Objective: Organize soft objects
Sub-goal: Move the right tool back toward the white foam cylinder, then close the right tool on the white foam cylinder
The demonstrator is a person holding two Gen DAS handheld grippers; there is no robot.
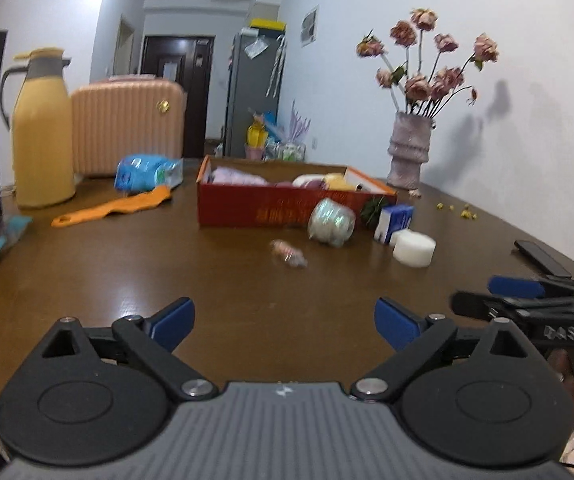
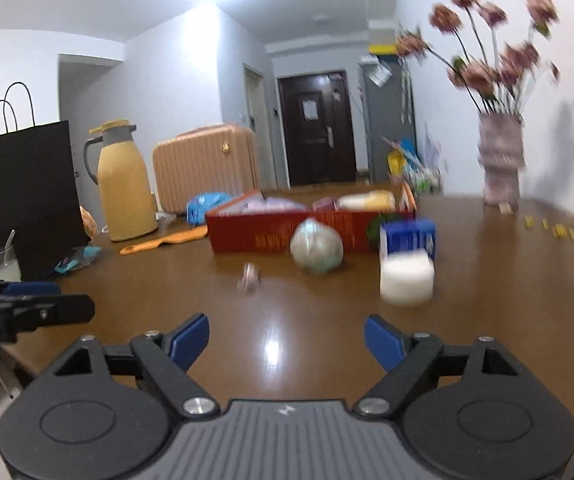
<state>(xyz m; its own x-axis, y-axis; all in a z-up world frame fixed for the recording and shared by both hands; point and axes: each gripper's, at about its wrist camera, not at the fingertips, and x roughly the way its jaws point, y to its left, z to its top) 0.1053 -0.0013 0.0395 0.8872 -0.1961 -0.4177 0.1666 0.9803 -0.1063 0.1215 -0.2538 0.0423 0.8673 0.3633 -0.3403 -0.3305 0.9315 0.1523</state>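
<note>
A red cardboard box [image 1: 247, 210] [image 2: 255, 232] stands on the brown table, holding pink, white and yellow soft items. In front of it lie a shiny greenish ball [image 1: 331, 222] [image 2: 316, 250], a small wrapped piece [image 1: 289, 254] [image 2: 250, 278], a white round pad [image 1: 414, 248] [image 2: 407, 282] and a blue-white carton [image 1: 395, 222] [image 2: 407, 236]. My left gripper [image 1: 285, 322] is open and empty over the near table. My right gripper [image 2: 287, 344] is open and empty too, and shows at the right edge of the left wrist view [image 1: 499, 294].
A yellow thermos [image 1: 41, 128] [image 2: 125, 184], a pink suitcase [image 1: 127, 124], a blue packet [image 1: 147, 172], an orange tool [image 1: 115, 208] and a black paper bag [image 2: 23, 196] stand at the back left. A vase of dried roses [image 1: 409, 148] [image 2: 501, 160] stands by the right wall. A black remote [image 1: 541, 258] lies at right.
</note>
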